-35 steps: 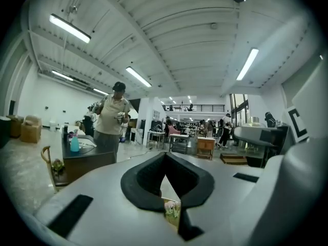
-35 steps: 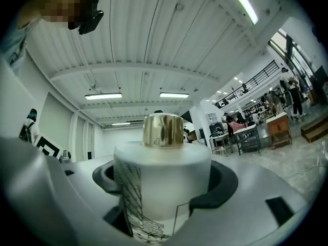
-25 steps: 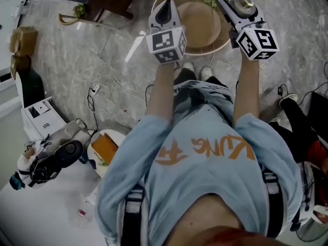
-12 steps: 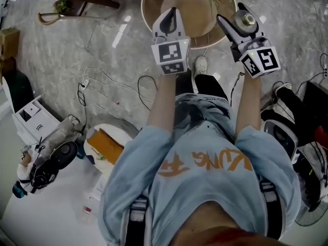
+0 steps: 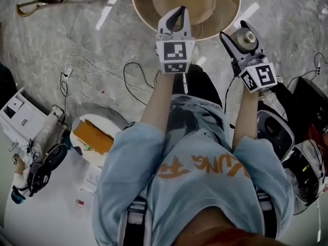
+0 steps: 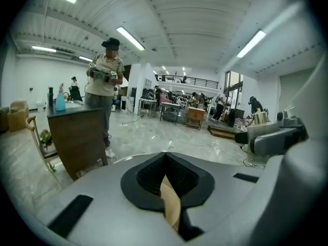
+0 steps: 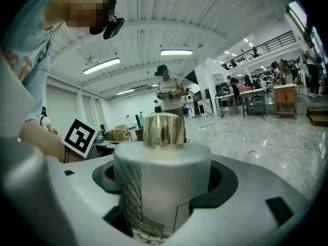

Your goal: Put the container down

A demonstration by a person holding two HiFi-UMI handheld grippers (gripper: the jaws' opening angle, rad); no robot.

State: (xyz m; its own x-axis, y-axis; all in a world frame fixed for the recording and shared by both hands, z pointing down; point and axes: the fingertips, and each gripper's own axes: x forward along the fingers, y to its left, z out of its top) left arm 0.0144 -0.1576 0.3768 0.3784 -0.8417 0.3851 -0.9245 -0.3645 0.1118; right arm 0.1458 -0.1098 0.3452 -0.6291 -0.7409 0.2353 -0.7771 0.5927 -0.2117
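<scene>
Container (image 5: 249, 36): white cylinder with a line drawing on its side and a shiny gold cap. It is carried upright off the floor, at the right of the head view. Not yet set down.

Entries, left to right:

1. Loose cables (image 5: 97, 68) on the marble floor. No part in the task.

2. Left gripper (image 5: 177, 18): jaws closed together, pinching a tan strip (image 6: 171, 204). The strip may be the edge of item 3, but no view settles this. The gripper has kept its place at the near edge of item 3 over the last second.

3. Round tray (image 5: 139, 9), tan and shallow, at the top of the head view. It has slid toward the upper edge of that view since a second ago, which suggests the person has stepped back from it.

4. Right gripper (image 5: 240, 39): jaws clamped on the container's body, with the cap standing clear above them. A second ago the container overlapped the tray's right rim. It now hangs just beside that rim, over bare floor.

Assessment: the container has come away from the tray without being released. Putting it down is wholly outstanding, and the likely resting place is somewhere other than the tray.
</scene>
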